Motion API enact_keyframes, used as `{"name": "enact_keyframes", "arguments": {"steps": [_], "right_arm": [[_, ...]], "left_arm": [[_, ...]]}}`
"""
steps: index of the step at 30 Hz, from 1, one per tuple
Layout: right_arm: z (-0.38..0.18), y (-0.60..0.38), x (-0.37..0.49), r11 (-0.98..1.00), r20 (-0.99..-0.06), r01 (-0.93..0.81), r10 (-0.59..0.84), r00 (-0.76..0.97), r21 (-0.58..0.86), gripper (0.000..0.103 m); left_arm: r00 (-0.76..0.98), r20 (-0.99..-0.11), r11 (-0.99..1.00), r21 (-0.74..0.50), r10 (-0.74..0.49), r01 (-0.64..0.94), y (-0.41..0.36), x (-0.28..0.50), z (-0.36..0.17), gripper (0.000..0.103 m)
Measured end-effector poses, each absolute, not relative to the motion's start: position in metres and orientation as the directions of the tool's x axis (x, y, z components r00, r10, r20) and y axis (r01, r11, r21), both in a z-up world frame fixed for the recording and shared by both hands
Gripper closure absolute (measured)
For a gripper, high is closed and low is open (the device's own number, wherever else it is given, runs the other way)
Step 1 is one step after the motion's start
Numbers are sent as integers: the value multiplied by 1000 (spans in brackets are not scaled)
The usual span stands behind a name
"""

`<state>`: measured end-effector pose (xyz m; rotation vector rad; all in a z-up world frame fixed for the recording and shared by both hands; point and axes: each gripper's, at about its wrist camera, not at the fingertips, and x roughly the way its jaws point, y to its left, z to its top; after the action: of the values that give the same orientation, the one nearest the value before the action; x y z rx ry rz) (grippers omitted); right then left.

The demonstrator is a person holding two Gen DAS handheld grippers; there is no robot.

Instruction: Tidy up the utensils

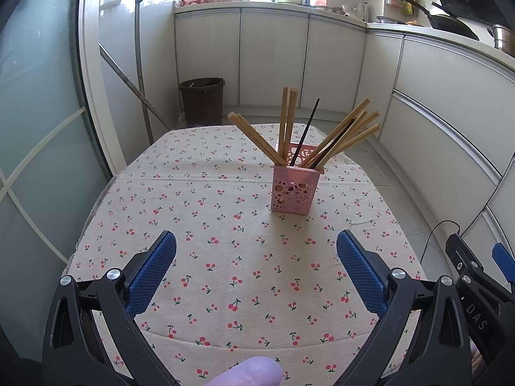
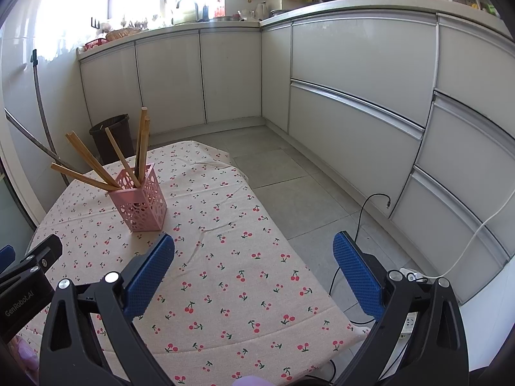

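A pink perforated utensil holder stands upright on the cherry-print tablecloth. Several wooden chopsticks and a thin black one fan out of it. My left gripper is open and empty, low over the cloth, short of the holder. In the right wrist view the holder with chopsticks stands to the far left. My right gripper is open and empty over the table's right edge. The other gripper's body shows at the left.
White kitchen cabinets run along the back and right. A dark bin and a leaning mop handle stand beyond the table's far edge. Cables lie on the grey floor tiles at the right.
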<state>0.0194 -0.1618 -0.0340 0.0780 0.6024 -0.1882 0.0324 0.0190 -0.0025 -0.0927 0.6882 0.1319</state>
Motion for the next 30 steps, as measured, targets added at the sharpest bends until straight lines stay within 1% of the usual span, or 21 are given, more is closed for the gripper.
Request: {"name": "enact_keyframes", "arguments": {"steps": [16,19,20,23,27,28,30], "right_arm": [[-34,-162,19,979,-577,202,-152,803,23,7],[-34,-162,19,979,-579,201,-151,801,22,7],[-34,-163,19,979,-580,201,-151,801,22,7],[-34,-163,20,980,-581,199,-151,800,20,7],[-35,-162,20,980,-581,198,-152,800,16,7],[-35,-161,20,980,-581,198,-152,799,16,7],[-35,-162,20,980,-582,199,-151,799,19,7]], "left_arm": [[761,-642,987,-39,92,-153,18,32,-4,7],[772,-628,988,-36,93,-148,18,31,-3,7],[778,-623,989,-37,87,-140,17,30,-3,8],[792,-608,994,-31,63,-104,12,28,-3,16],[798,-600,995,-33,51,-89,9,26,-1,18],[796,-603,995,-32,52,-90,9,26,-1,17],[791,-608,995,-31,60,-99,10,28,-1,11]]}}
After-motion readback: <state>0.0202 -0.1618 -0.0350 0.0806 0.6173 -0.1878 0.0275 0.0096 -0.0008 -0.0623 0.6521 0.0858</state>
